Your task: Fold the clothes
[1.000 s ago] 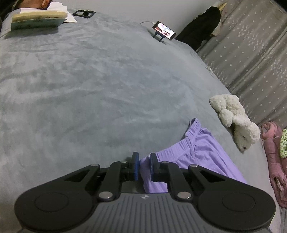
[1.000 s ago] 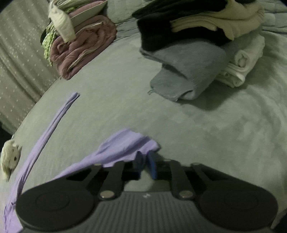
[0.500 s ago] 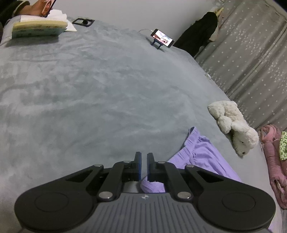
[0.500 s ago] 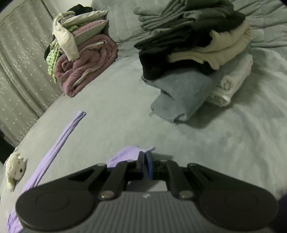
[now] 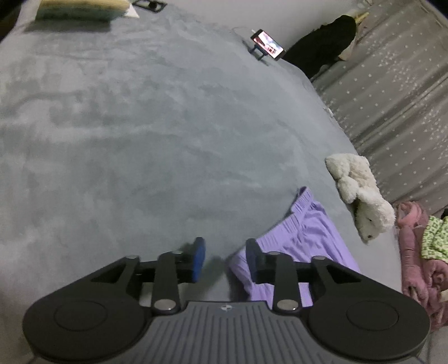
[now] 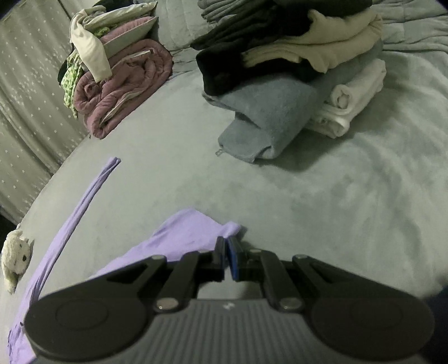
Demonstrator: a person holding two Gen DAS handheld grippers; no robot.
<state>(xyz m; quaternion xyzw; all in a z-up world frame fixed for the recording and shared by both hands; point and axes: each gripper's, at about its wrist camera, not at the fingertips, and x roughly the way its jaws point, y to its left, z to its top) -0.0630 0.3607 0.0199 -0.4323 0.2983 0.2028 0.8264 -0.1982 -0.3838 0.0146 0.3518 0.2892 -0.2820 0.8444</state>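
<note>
A pair of light purple pants (image 5: 302,240) lies on the grey bed cover (image 5: 145,134), waistband end by my left gripper. My left gripper (image 5: 225,257) is open just above the bed; the waistband corner lies beside its right finger, not between the pads. In the right wrist view the pants' other end (image 6: 184,235) lies flat, with a long thin strip (image 6: 84,201) running off to the far left. My right gripper (image 6: 226,256) is shut, its pads pinching the cloth's near edge.
A stack of folded towels and clothes (image 6: 294,78) stands at the back right. A rolled pink quilt with clothes on top (image 6: 123,78) and a white plush toy (image 5: 361,193) lie by the curtain side. A phone on a stand (image 5: 267,44) and a book (image 5: 81,8) sit far off.
My left gripper has opened and let go of the waistband corner, which now lies on the bed. My right gripper stays shut on the other end, lowered toward the bed.
</note>
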